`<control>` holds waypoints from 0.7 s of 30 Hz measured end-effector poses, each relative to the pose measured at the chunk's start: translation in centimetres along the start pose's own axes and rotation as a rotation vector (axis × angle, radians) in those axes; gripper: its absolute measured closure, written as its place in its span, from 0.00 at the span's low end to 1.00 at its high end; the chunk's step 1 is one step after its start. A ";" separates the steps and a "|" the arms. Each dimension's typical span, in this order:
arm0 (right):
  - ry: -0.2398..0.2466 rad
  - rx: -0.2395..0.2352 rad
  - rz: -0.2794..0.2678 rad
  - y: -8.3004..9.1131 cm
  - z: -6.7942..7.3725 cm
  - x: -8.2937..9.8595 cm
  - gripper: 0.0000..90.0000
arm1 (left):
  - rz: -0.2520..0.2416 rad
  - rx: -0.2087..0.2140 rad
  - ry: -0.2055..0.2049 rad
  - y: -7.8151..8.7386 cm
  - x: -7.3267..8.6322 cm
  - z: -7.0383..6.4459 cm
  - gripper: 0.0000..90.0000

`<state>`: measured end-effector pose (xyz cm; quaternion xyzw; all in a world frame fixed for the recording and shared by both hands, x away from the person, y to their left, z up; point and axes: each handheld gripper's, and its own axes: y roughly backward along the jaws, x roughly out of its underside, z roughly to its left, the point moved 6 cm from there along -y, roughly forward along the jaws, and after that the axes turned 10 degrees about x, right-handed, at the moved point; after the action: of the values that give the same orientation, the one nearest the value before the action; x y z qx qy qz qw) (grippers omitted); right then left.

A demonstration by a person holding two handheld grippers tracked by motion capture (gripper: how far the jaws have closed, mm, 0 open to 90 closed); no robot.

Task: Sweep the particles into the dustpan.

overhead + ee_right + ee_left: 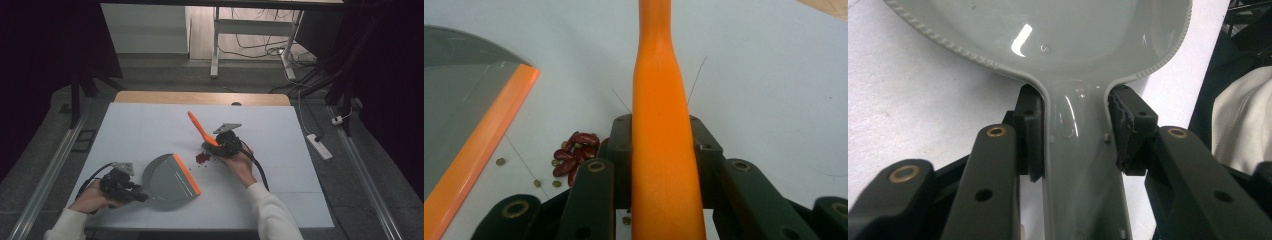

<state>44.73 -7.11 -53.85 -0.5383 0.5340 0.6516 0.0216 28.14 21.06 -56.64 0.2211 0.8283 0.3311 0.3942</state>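
Your left gripper (141, 196) clamps the dustpan (170, 182) handle; your right gripper (212, 146) clamps the brush (201, 130). Sweep the beans (202, 158) low toward the orange lip (186, 174), pan flat.

Dim surroundings, bright tabletop, dustpan (1058, 30) glare

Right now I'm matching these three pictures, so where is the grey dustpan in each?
High view: dustpan lower centre-left, handle toward the left gripper.
Left gripper view: handle between the jaws, bowl across the top.
Right gripper view: left edge.
Shared landmark: its orange lip.
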 end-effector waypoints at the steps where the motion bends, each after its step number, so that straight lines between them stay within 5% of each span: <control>1: 0.006 0.001 -0.001 0.0 0.0 0.0 0.78 | 0.000 0.000 0.000 0.0 0.0 0.0 0.69; 21: 0.032 -0.040 -0.002 0.1 2.0 -0.2 0.78 | 0.003 0.000 0.002 -0.1 0.0 0.0 0.68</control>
<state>43.38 -5.62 -53.95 -0.5496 0.5206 0.6534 0.0030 28.13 20.96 -56.67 0.2219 0.8285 0.3317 0.3929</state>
